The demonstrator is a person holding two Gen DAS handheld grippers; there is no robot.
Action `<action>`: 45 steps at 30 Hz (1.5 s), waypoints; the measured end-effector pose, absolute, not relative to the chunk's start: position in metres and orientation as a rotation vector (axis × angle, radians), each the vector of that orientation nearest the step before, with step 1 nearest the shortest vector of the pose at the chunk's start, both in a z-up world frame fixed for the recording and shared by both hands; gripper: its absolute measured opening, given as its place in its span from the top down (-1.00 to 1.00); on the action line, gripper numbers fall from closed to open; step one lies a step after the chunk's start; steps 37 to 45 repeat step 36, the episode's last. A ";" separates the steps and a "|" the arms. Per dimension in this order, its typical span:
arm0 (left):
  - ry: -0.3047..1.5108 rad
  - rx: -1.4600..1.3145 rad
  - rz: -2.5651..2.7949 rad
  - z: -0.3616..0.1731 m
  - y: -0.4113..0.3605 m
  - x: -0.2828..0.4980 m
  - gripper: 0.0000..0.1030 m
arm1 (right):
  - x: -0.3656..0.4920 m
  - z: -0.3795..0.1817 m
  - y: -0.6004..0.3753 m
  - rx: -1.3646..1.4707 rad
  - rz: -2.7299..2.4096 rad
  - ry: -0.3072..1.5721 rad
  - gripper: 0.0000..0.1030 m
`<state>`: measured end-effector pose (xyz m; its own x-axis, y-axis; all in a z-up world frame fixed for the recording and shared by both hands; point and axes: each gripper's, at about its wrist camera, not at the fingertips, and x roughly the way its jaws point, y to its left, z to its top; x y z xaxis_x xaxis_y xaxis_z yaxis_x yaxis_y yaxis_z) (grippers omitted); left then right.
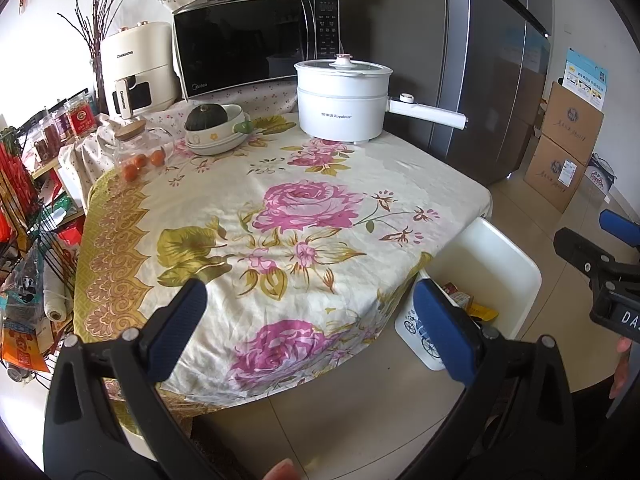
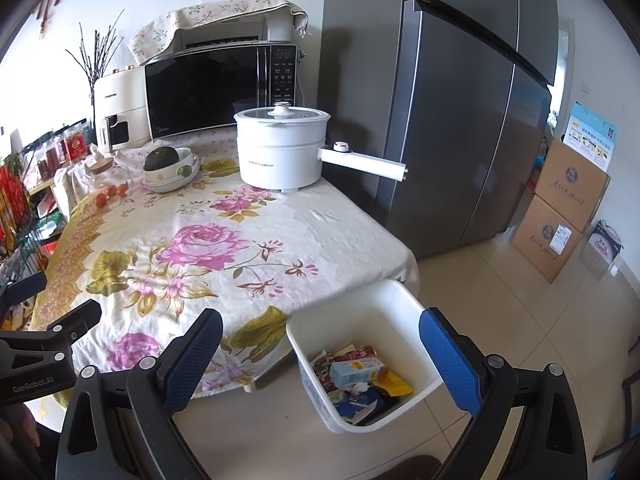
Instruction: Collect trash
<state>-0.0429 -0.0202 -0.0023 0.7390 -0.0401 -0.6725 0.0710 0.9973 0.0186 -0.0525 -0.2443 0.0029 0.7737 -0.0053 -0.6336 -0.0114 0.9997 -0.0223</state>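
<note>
Kitchen corner, tiled floor (image 2: 500,320), floral-clothed table (image 2: 192,248). Item one: white trash bin (image 2: 404,312), standing on the floor just beside the table's near right corner, holding the trash (image 2: 360,376): a pale blue carton, a yellow wrapper, crumpled paper and dark scraps, all lying in the bin's bottom. Item two: my right gripper (image 2: 320,364), jaws spread wide and holding nothing, hovering above the bin's near side. Item three: my left gripper (image 1: 308,324), likewise wide open and empty, poised over the table's near edge, with the bin showing past its right finger. On the table: white electric pot (image 2: 280,152) with a long handle at the far right, a bowl with a dark green squash (image 2: 162,159) near the pot's left, a glass jar (image 1: 136,148) with orange fruit near the left edge. Behind them: microwave (image 2: 208,92), cream air fryer (image 1: 134,68). Grey refrigerator (image 2: 460,100) to the right, stacked cardboard boxes (image 2: 560,212) beyond it.
</note>
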 end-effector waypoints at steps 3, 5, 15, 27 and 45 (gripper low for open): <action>0.737 0.044 -0.061 -0.002 -0.020 -0.043 -0.99 | -0.052 0.003 -0.244 -0.025 0.003 0.686 -0.94; 0.739 0.044 -0.061 -0.003 -0.020 -0.043 -0.99 | -0.052 0.003 -0.244 -0.025 0.002 0.687 -0.94; 0.750 0.038 -0.060 -0.002 -0.022 -0.041 -0.99 | -0.049 0.003 -0.247 -0.007 -0.009 0.691 -0.94; 0.762 0.050 -0.089 -0.002 -0.024 -0.037 -0.99 | -0.049 0.000 -0.246 -0.012 -0.010 0.693 -0.95; 0.792 0.043 -0.078 0.019 0.009 -0.010 -0.99 | -0.048 -0.063 -0.209 -0.211 0.103 0.878 -1.00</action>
